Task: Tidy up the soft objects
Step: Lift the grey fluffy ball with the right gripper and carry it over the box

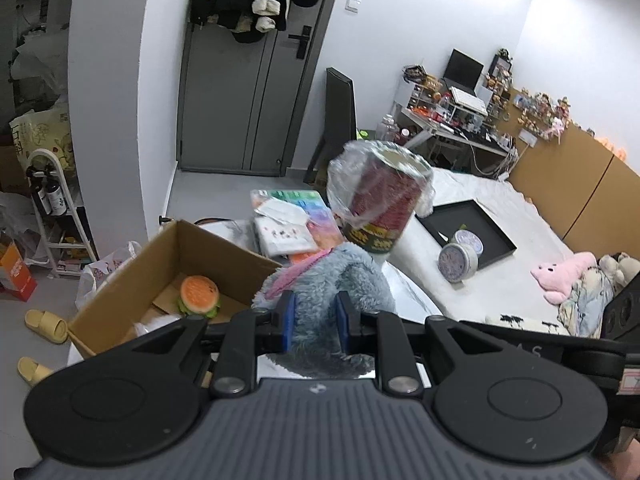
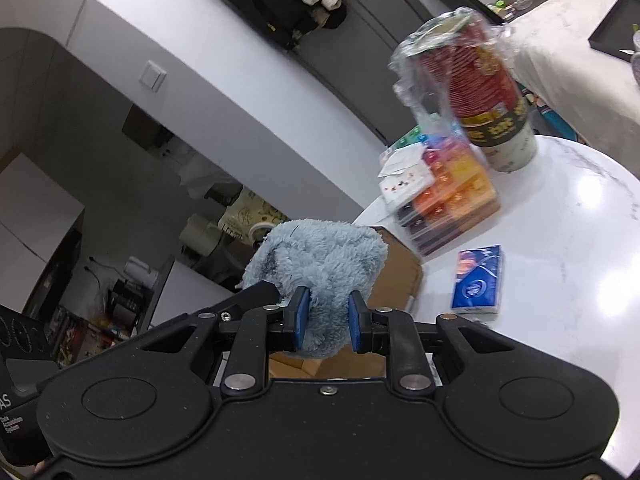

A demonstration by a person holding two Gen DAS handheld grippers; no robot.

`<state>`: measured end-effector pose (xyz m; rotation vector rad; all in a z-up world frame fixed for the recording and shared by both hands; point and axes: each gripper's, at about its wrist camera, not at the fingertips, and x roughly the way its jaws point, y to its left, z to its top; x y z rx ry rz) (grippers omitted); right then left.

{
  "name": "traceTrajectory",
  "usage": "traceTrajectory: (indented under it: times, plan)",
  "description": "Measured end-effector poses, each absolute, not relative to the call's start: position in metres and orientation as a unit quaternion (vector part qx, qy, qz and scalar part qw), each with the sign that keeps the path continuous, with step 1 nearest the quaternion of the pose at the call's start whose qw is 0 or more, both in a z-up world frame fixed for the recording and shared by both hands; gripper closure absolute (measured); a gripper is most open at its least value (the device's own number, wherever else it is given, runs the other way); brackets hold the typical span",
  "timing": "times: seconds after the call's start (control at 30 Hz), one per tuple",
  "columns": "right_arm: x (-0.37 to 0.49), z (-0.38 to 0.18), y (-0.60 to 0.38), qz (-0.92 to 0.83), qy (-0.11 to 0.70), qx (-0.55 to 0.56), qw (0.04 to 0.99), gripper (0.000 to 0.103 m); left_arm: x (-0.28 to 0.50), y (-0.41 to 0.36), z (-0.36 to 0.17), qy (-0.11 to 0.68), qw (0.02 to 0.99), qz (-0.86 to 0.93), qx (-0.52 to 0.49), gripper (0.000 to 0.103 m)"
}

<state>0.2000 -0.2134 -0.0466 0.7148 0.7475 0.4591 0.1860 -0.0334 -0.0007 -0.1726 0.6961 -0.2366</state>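
Note:
A fluffy grey-blue plush toy [image 1: 332,280] with a pink part is held between both grippers above the edge of a white round table [image 2: 580,248]. My left gripper [image 1: 316,322] is shut on one end of it. My right gripper [image 2: 328,322] is shut on the other end of the plush toy [image 2: 320,268]. An open cardboard box [image 1: 132,280] stands on the floor to the left; a burger-shaped soft toy [image 1: 199,294] lies in it. The box [image 2: 396,276] shows behind the plush in the right wrist view. A pink plush [image 1: 564,276] lies on the bed at right.
On the table stand a plastic-wrapped stack of paper cups [image 1: 380,196], a pile of colourful flat packs [image 2: 448,192] and a blue tissue pack [image 2: 478,280]. A black tray [image 1: 468,224] and round tins [image 1: 458,262] lie on the bed. Yellow slippers [image 1: 46,324] lie on the floor.

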Motion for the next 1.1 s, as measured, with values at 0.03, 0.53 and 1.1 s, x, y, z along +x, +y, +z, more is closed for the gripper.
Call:
traceTrajectory:
  times: [0.03,0.53,1.1]
  plan:
    - [0.203,-0.045,-0.209,0.22,0.355,0.337,0.844,0.082,0.188,-0.029,0.0,0.338,0.93,-0.115,-0.086,0.083]
    - [0.239,-0.055,-0.156,0.248,0.382,0.323,0.83,0.082,0.215,0.019,-0.01,0.337,0.933,-0.074,-0.103,0.083]
    - [0.276,-0.078,-0.133,0.222,0.417,0.302,0.828,0.082,0.256,0.043,-0.054,0.379,0.915,-0.07,-0.122,0.083]
